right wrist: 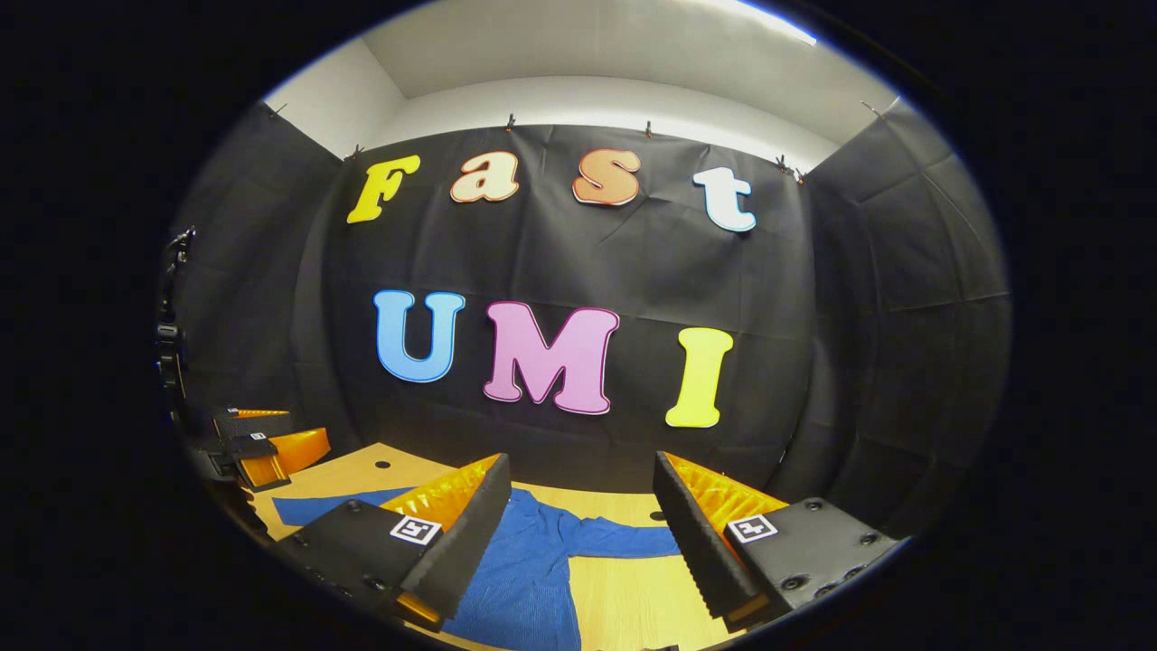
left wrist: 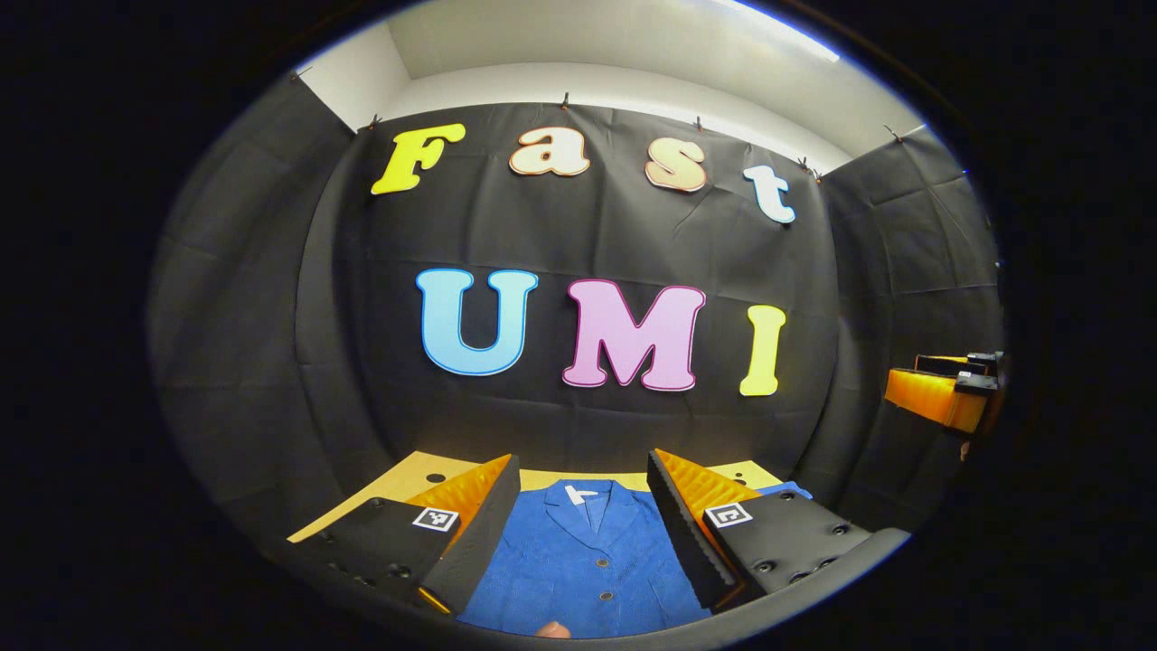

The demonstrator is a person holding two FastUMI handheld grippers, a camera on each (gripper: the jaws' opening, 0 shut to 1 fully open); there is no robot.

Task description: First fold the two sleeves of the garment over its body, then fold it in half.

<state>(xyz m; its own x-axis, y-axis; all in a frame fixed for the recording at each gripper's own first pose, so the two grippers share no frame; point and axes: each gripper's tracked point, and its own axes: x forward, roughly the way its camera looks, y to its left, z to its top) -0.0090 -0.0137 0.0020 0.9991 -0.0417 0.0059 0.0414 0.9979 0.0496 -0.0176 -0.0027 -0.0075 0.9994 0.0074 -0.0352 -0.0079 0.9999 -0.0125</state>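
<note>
While both grippers [left wrist: 583, 520] [right wrist: 578, 529] hover fingers apart, blue jacket [left wrist: 583, 565] lies flat, collar toward frame top, sleeve [right wrist: 624, 541] probably spread sideways.

Black cloth [left wrist: 578, 244] is hanging across the back and both sides of the booth, creased, clipped along its top edge. White wall [left wrist: 597, 90] and ceiling are showing above it, a light strip [left wrist: 777, 27] glaring top right. Light wooden worktop [right wrist: 624, 597] is sitting at the cloth's foot.
</note>
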